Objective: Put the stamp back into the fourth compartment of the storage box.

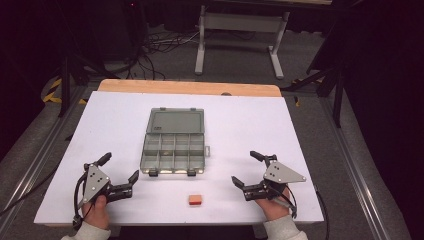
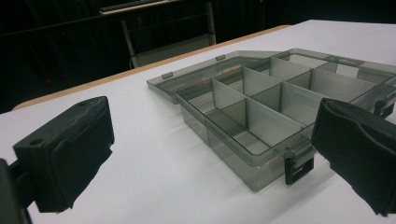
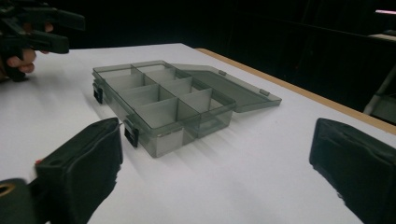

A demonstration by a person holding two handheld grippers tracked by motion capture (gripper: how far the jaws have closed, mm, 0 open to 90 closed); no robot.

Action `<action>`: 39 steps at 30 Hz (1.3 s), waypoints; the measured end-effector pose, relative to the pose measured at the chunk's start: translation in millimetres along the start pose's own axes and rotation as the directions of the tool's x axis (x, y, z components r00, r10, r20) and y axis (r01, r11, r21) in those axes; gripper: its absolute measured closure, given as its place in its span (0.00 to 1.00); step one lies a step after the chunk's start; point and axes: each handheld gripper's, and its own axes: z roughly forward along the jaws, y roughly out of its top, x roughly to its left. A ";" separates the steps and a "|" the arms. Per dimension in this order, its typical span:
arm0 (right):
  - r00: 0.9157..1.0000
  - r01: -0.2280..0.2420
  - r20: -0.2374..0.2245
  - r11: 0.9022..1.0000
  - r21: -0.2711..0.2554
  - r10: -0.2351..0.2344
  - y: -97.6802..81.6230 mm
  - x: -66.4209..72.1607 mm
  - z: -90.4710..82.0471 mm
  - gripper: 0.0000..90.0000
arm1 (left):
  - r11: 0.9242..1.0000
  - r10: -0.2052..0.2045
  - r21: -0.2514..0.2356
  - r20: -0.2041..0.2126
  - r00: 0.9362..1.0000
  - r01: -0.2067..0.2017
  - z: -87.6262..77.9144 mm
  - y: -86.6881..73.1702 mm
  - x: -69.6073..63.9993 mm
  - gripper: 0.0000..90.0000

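Note:
A clear grey compartment box (image 1: 173,147) lies open at the middle of the white table, its lid (image 1: 176,121) folded flat toward the far side. Its dividers show up close in the left gripper view (image 2: 261,100) and in the right gripper view (image 3: 163,100). A small orange block (image 1: 195,200) rests near the front edge, below the box. My left gripper (image 1: 119,168) is open at the front left, apart from the box. At the front right my right gripper (image 1: 247,168) is open too, nothing between its jaws.
The white table top (image 1: 250,120) ends in a wooden strip (image 1: 190,88) at the far side. Beyond it stand a grey metal frame (image 1: 240,35) and loose cables (image 1: 150,50) on the floor. The other hand's gripper (image 3: 32,32) appears far left in the right gripper view.

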 end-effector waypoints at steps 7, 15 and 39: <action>0.999 -0.042 -0.027 0.999 0.007 0.042 -0.7 -1.0 1.6 0.06 | 1.000 0.000 0.002 -0.001 1.000 0.000 1.5 -1.7 1.1 0.00; 0.996 -0.070 -0.051 0.998 0.004 0.070 1.0 -1.3 2.7 0.07 | 1.000 0.006 0.006 0.001 1.000 -0.006 2.4 -3.0 0.9 0.00; 0.973 0.002 -0.230 0.999 0.049 0.010 46.3 25.6 45.8 0.08 | 1.000 0.024 0.014 -0.002 1.000 -0.024 4.0 -3.9 -0.2 0.00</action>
